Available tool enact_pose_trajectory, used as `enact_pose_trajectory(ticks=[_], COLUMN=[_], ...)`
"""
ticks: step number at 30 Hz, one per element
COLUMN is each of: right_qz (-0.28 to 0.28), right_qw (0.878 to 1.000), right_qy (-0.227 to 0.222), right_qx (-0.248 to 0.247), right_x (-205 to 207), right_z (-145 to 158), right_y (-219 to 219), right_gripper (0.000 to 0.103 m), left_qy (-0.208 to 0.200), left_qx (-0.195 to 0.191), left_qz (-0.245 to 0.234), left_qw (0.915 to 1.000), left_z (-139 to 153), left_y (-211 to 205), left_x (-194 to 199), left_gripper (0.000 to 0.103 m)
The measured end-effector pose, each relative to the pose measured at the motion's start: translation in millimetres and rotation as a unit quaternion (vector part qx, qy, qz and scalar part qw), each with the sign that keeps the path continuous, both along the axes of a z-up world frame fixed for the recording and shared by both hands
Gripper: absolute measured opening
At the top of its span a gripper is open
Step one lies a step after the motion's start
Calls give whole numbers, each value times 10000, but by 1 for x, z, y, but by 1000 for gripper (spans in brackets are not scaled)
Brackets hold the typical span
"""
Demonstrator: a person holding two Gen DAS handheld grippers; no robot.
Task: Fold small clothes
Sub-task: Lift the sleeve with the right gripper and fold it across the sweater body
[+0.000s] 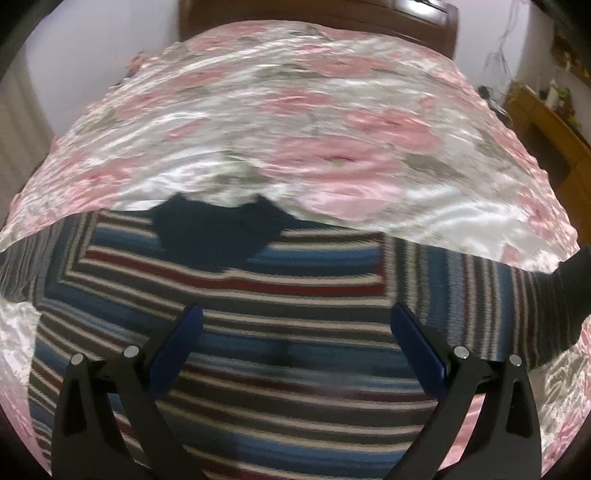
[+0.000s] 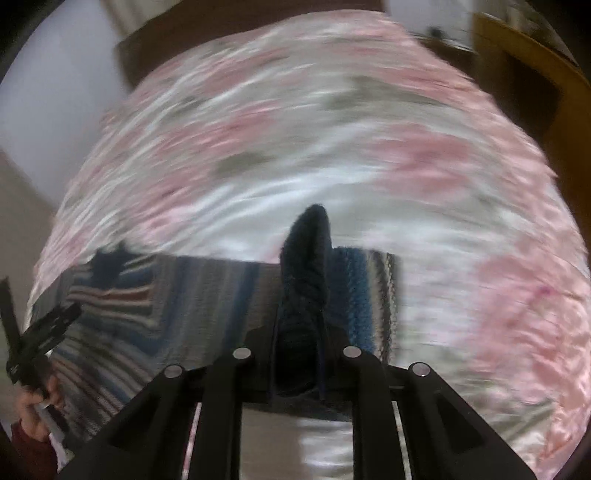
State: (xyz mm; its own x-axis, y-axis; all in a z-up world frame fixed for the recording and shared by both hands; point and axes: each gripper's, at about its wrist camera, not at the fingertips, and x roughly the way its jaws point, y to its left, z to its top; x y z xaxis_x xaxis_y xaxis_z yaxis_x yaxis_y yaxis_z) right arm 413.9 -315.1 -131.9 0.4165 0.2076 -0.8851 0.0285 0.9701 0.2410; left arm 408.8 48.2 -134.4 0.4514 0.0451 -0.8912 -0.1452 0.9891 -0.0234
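The striped sweater (image 1: 236, 332) lies spread flat on the bed, over a shiny bedspread (image 1: 332, 122) printed with pink flowers. The left tongs (image 1: 295, 314) hover just above the middle of the sweater's body, their two blue fingers (image 1: 181, 343) spread wide apart with nothing between them, pointing toward the dark navy collar (image 1: 218, 229) at the far end. The right tongs (image 2: 297, 325) are at the sweater's right sleeve, closed on its dark ribbed cuff (image 2: 306, 258), which stands up between them in a bunched, upright fold. From the right wrist view, a hand (image 2: 35, 402) at the lower left edge grips the handle of the left tool, with a dark red sleeve below it. The knit is thick, banded in blue, grey, cream and dark red, the stripes meeting at angles across the chest. Both views are blurred. A dark wooden headboard (image 1: 317, 18) stands at the far end of the bed.
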Motion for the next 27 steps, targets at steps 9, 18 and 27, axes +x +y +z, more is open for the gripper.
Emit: enact_pose_trajectory(ticks=[9,18,27], right_qz=[857,1023,268], right_qw=[9955,9896,9973], right_qy=[394,352,38], right_qx=[128,945,685], right_x=[23,14,-40], right_z=[-42,-49,-22], right_y=[147,164,71], right_gripper=[16,45,48], left_qy=[106,359,946], left_qx=[-15,-171,-1532], left_qz=[320,21,-856], left_qw=[9994,9992,9799], left_z=[-5,-25,-48], left_y=[62,51,-57], left_x=[-5,-6,0], left_gripper=[100,100,100])
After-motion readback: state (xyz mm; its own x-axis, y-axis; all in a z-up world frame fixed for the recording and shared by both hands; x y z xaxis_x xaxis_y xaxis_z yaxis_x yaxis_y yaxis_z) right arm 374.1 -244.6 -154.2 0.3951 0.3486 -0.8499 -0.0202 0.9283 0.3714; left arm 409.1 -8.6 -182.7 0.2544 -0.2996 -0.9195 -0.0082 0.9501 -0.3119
